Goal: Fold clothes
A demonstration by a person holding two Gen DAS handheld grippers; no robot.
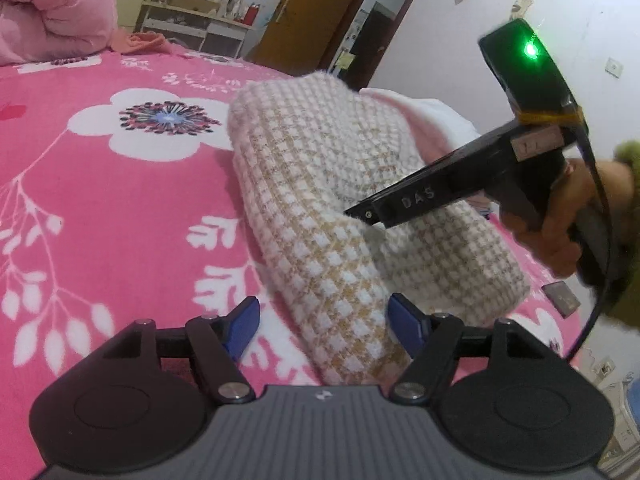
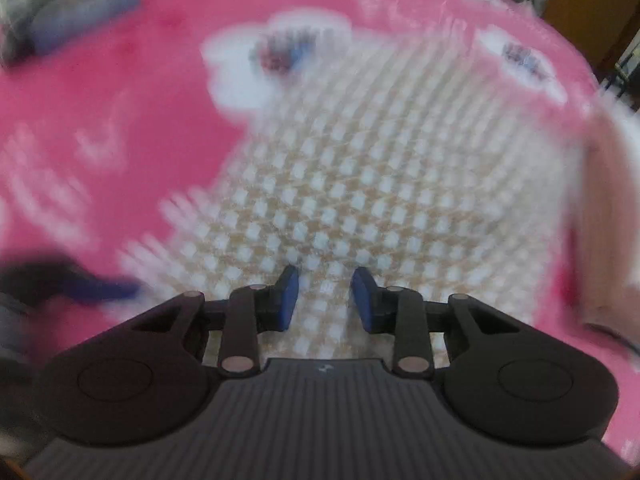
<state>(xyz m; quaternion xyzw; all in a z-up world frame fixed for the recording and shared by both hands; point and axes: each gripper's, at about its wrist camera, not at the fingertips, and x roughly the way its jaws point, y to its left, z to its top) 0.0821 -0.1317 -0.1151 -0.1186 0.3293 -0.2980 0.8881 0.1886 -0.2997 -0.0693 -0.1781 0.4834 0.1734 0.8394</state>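
Lying folded on the pink bedspread (image 1: 120, 208) printed with white flowers, the cream-and-tan checked knitted garment (image 1: 320, 200) forms a thick bundle with its near fold rounded toward the left wrist camera. A pale pink-white layer (image 1: 420, 120) shows beyond the garment's far edge; whether it is lining or a separate piece cannot be told.

The left gripper (image 1: 322, 324) sits at the garment's near end, its blue-padded fingers (image 1: 242, 328) spread wide on either side of the rounded fold, open and not pinching it. The right gripper (image 1: 360, 213) reaches over the garment from its right side, its black tip down at the cloth's top surface, with the person's right hand (image 1: 560, 216) on the handle. In the right wrist view, much blurred, the right gripper (image 2: 325, 298) hovers over the checked cloth (image 2: 360, 180) with a gap between its blue pads (image 2: 289, 298), jaws parted and holding nothing.

Beyond the garment, a pink quilt (image 1: 52, 12) is bunched at the bed's far left, and a white shelf unit (image 1: 196, 24) and a brown wooden door (image 1: 316, 12) stand behind.
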